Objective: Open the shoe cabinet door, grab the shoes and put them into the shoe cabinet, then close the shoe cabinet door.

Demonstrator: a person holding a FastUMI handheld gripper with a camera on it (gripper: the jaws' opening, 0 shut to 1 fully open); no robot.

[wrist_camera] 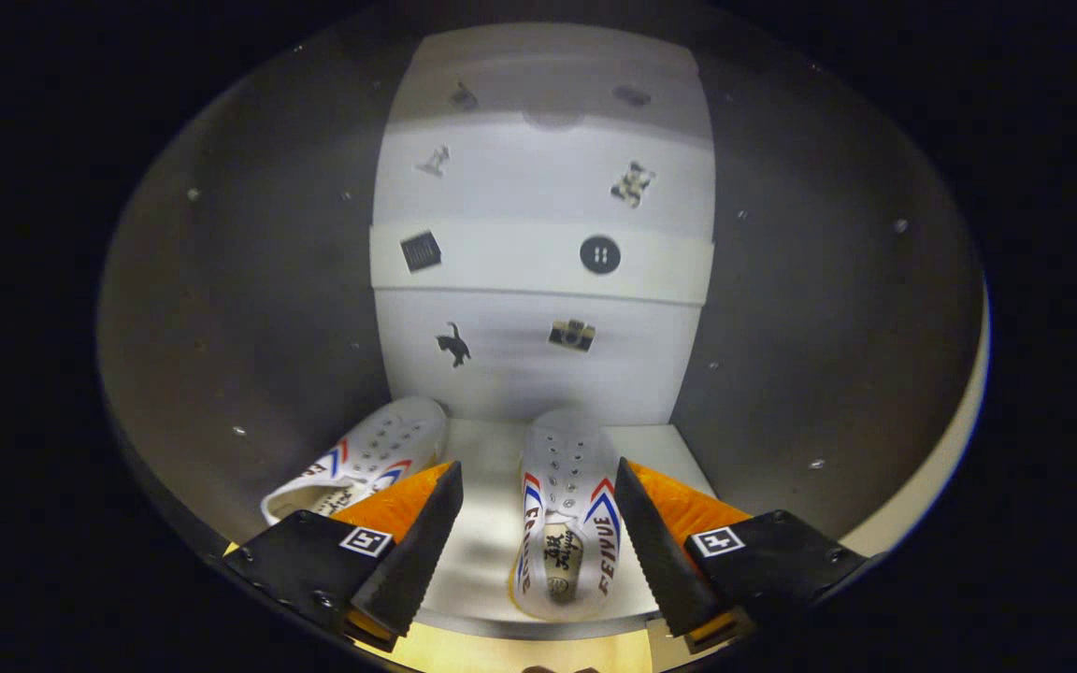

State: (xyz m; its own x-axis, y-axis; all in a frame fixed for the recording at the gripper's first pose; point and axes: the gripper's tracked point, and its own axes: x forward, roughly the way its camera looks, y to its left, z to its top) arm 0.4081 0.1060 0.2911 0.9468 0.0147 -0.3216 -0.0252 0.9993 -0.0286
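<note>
With both shoes, left (361, 463) and right (565, 509), lying on the cabinet shelf (487, 495) at lower centre, keep the gripper (537, 537) fingers spread apart and empty, and back straight out without nudging the right shoe between them.

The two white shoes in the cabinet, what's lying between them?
Nothing: in the gripper view, only bare white cabinet floor separates the left shoe from the right shoe. The open tongs straddle that right shoe without pressing it.
</note>
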